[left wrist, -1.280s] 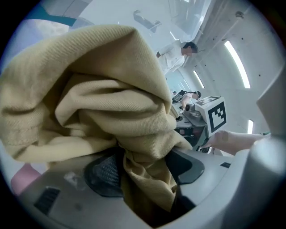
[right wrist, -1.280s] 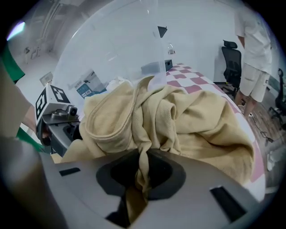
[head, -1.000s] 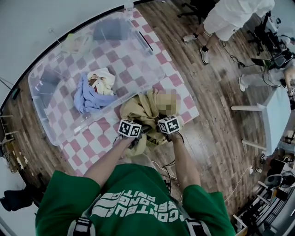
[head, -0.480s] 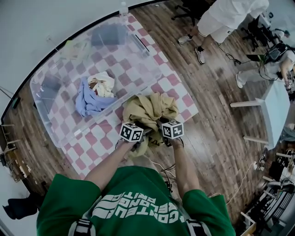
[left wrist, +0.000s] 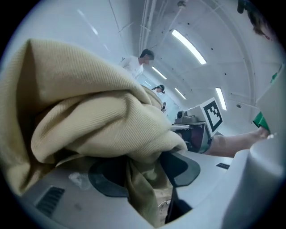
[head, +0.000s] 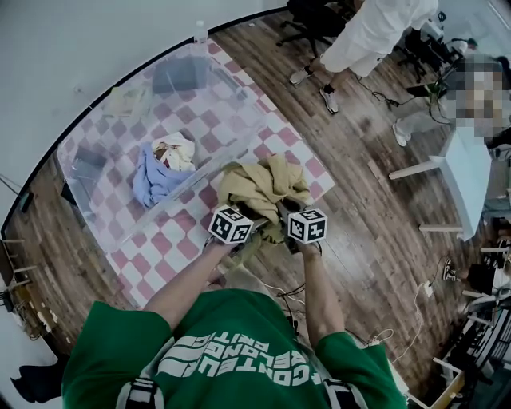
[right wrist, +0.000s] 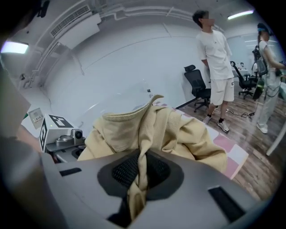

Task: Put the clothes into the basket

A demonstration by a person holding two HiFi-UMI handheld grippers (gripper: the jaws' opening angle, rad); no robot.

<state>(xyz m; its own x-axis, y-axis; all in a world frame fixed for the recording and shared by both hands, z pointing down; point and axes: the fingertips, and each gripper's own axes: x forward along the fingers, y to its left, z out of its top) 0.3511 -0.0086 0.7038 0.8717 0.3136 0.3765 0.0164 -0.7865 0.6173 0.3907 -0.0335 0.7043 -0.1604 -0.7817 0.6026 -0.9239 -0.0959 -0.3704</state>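
Note:
A tan garment hangs bunched between my two grippers, above the near right corner of the pink checked mat. My left gripper has just been closing its jaws and is shut on a thick fold of the cloth, which fills the gap between its pads. My right gripper is shut on a thin twisted fold that runs down between its pads. The clear plastic basket lies beyond on the mat, with a blue garment and a cream one inside.
The mat lies on a wooden floor along a white wall. A person in white stands at the far right near an office chair. A white table stands at the right, and cables trail on the floor by my feet.
Both grippers have risen with the tan garment. It has come up off the mat and gathered into a tighter bunch.

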